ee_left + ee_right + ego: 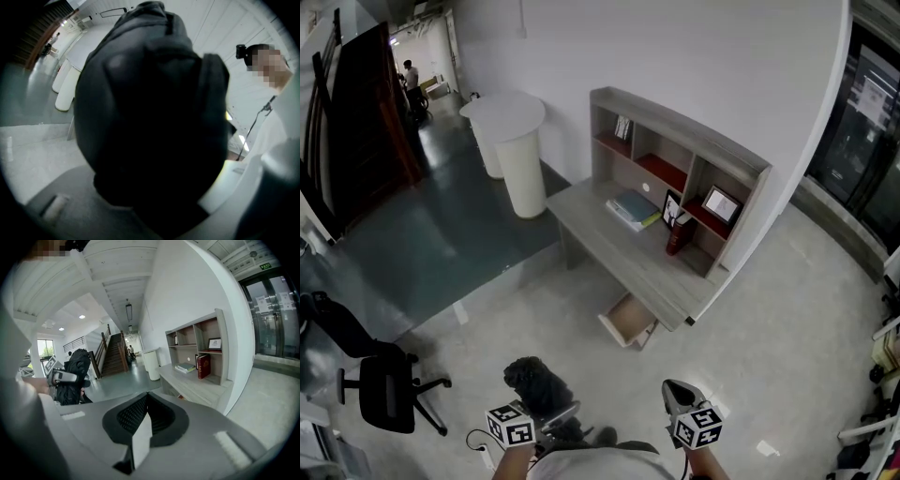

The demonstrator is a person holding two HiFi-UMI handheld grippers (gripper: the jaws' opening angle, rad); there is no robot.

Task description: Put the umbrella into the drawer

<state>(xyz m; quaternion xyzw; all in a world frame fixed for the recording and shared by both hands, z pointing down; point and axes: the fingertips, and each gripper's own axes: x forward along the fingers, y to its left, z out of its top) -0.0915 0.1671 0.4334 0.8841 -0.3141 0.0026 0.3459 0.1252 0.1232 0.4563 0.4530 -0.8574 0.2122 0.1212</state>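
Note:
The folded black umbrella (534, 380) is held in front of the person at the bottom of the head view, and my left gripper (555, 414) is shut on it. In the left gripper view the umbrella (150, 117) fills nearly the whole picture and hides the jaws. My right gripper (677, 392) is to the right of it, shut, with nothing between its pads (140, 413). In the right gripper view the umbrella (75, 376) shows at the left. The open drawer (627, 322) sticks out under the grey desk (609, 253), some way ahead of both grippers.
The desk carries a shelf unit with a red book (677, 236), a stack of books (633, 208) and a picture frame (721, 202). White round stands (520, 155) are left of the desk. A black office chair (389, 389) stands at the lower left. Light floor lies between me and the drawer.

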